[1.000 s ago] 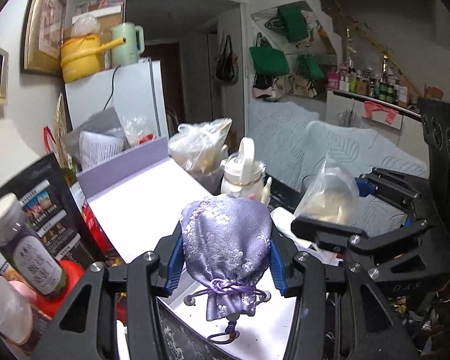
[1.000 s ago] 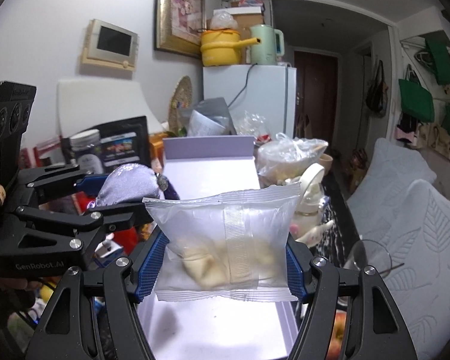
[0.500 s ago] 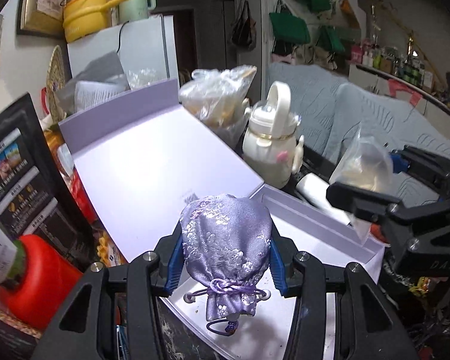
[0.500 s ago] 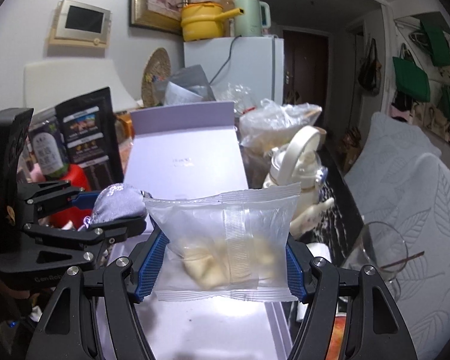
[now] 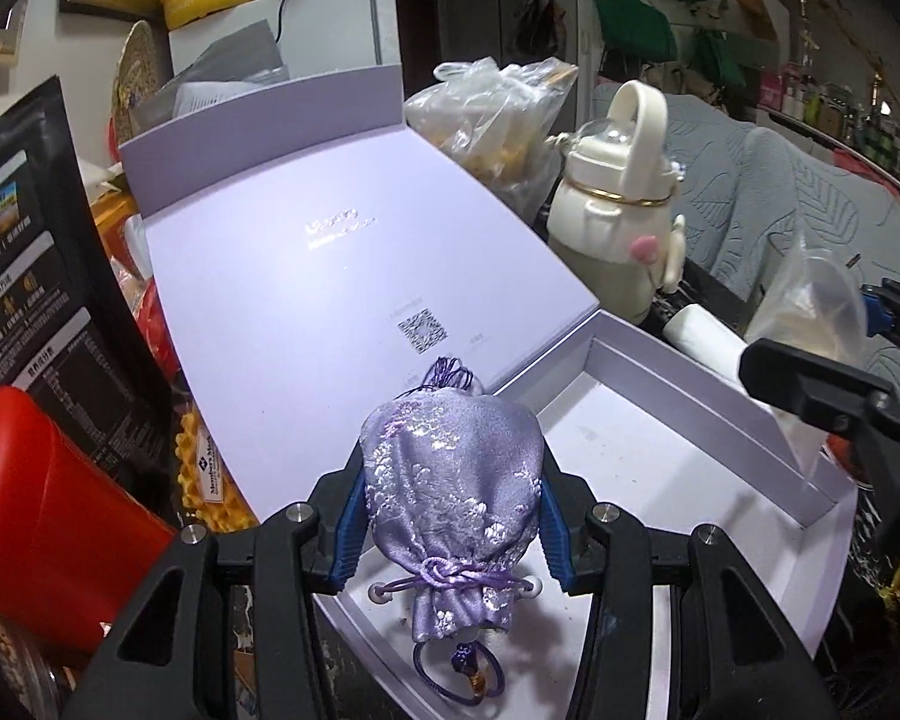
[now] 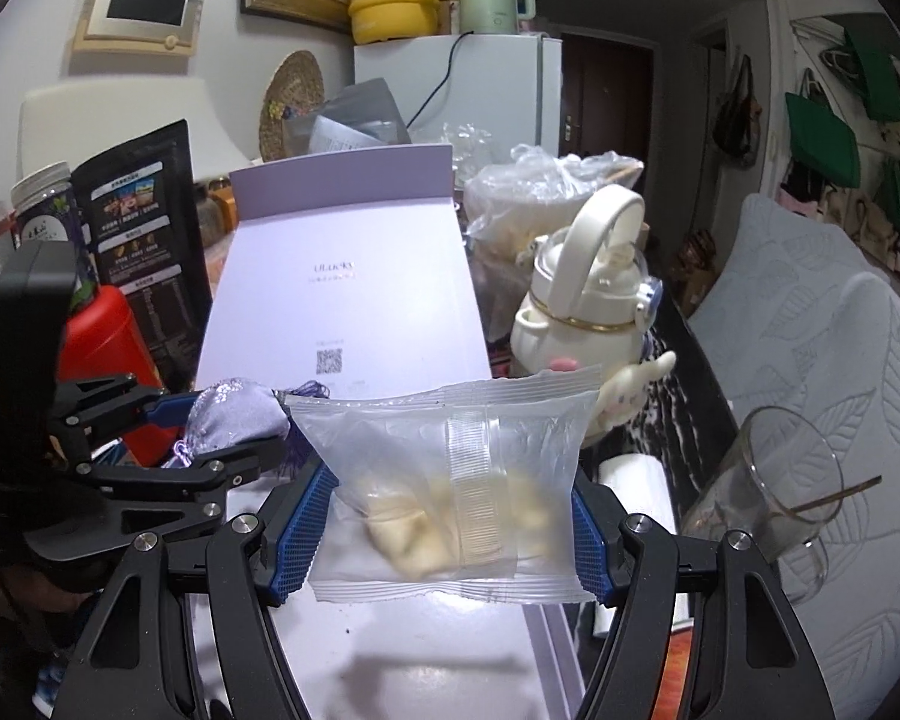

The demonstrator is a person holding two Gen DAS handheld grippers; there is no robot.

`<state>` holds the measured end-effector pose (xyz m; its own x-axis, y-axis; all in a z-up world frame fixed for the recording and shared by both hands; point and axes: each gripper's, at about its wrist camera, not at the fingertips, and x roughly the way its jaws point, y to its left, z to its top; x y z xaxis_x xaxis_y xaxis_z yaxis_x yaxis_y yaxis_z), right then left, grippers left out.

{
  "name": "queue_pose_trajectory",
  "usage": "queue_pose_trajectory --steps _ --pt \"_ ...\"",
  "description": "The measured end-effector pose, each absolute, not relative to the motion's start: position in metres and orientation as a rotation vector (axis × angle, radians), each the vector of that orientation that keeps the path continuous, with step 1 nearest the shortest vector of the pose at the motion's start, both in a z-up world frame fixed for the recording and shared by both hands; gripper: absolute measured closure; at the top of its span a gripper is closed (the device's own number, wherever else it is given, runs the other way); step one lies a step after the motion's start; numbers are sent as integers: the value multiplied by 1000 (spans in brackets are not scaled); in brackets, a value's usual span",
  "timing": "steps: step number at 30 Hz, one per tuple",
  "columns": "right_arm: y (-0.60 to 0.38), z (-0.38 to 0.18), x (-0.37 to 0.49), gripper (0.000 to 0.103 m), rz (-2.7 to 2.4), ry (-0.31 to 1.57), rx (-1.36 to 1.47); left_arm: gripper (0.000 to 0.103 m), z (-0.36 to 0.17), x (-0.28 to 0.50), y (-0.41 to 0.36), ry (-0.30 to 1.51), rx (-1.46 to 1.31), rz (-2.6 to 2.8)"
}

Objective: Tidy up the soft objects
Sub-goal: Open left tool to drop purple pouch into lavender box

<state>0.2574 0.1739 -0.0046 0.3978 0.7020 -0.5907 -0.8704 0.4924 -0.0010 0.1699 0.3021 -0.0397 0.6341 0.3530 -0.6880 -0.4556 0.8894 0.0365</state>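
My left gripper (image 5: 450, 501) is shut on a lilac brocade drawstring pouch (image 5: 450, 480), whose tied neck and cord hang toward the camera. It hovers over the near corner of an open lavender gift box (image 5: 720, 480), lid (image 5: 330, 276) folded back flat. My right gripper (image 6: 453, 525) is shut on a clear plastic packet (image 6: 450, 480) with pale soft pieces inside, held just above the box floor (image 6: 390, 648). In the right wrist view the left gripper (image 6: 234, 438) and the pouch (image 6: 234, 414) sit at left. The right gripper's finger (image 5: 810, 390) shows at the left view's right edge.
A cream kettle-shaped bottle (image 6: 594, 294) and a crinkled plastic bag (image 5: 492, 114) stand right of the lid. A red container (image 5: 48, 510) and a black snack pouch (image 6: 144, 228) crowd the left. A glass cup (image 6: 768, 492) with a stick lies at right, beside a grey sofa (image 6: 840, 330).
Both grippers have come down and forward toward the open box, each keeping its grip. The box tray and lid now fill much more of both views.
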Motion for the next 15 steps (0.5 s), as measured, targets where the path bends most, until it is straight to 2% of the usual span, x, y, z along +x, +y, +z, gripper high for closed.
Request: queue_pose_trajectory --steps 2,4,7,8,9,15 --pt "175 -6 258 33 1017 574 -339 55 -42 170 305 754 -156 453" --pt "176 -8 258 33 1017 575 -344 50 -44 171 306 762 -172 435" --pt "177 -9 259 33 1017 579 -346 22 -44 170 304 769 -148 474" --pt "178 -9 259 33 1016 579 -347 9 -42 169 303 762 -138 485" --pt "178 -9 259 33 1015 579 -349 2 -41 168 303 757 -136 490" --pt "181 -9 261 33 1021 585 -344 2 -30 161 299 738 -101 528"
